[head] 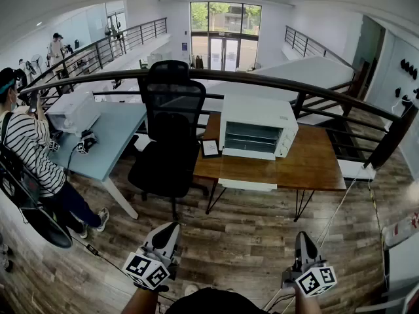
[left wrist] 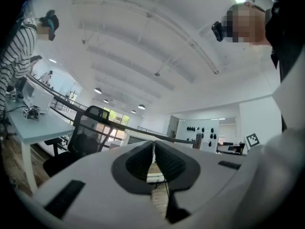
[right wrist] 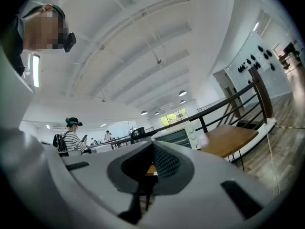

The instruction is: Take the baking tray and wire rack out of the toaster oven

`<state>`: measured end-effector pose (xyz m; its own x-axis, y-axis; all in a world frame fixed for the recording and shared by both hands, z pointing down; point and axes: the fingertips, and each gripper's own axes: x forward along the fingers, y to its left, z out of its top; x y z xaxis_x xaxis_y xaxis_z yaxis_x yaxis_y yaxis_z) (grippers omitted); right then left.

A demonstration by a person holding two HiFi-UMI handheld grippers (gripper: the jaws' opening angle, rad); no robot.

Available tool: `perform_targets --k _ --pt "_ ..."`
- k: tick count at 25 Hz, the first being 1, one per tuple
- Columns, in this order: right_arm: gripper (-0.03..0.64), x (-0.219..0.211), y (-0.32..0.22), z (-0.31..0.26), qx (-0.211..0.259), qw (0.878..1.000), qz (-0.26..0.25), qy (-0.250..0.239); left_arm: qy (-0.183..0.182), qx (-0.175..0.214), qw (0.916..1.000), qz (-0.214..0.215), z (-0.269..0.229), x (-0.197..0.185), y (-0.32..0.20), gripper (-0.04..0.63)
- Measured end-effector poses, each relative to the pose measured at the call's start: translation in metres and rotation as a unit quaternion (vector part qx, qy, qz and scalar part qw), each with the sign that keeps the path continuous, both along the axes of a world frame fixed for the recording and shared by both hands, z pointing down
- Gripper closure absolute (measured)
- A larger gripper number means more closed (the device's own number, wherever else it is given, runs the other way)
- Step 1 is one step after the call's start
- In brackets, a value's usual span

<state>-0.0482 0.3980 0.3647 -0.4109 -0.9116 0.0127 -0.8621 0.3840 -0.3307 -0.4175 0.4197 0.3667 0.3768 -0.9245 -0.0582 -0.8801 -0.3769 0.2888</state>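
A white toaster oven stands on a wooden table a few steps ahead, its glass door closed. Horizontal lines show faintly behind the glass; I cannot tell the baking tray from the wire rack. My left gripper and right gripper hang low over the floor, far short of the table, both shut with nothing between the jaws. In the left gripper view the left gripper points level, the oven small behind it. The right gripper faces the oven and the table.
A black office chair stands at the table's left end, in front of a pale blue desk. A person in a striped shirt stands at far left. A dark curved railing runs behind the table. A cable crosses the wood floor.
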Motion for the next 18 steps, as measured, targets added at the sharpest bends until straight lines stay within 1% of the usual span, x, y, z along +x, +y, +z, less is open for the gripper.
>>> perform_targets --k 3,9,18 --pt "0.621 0.0 0.0 0.002 -0.001 1.0 -0.002 0.008 -0.001 0.002 1.0 0.001 0.0 0.0 -0.002 0.572" --pt "0.621 0.006 0.0 0.007 -0.008 1.0 0.0 0.002 0.001 -0.004 1.0 0.001 0.003 0.004 0.0 0.572" --pt "0.62 0.009 0.006 0.01 0.0 1.0 0.006 0.008 -0.002 -0.008 1.0 -0.001 0.007 0.013 0.006 0.572"
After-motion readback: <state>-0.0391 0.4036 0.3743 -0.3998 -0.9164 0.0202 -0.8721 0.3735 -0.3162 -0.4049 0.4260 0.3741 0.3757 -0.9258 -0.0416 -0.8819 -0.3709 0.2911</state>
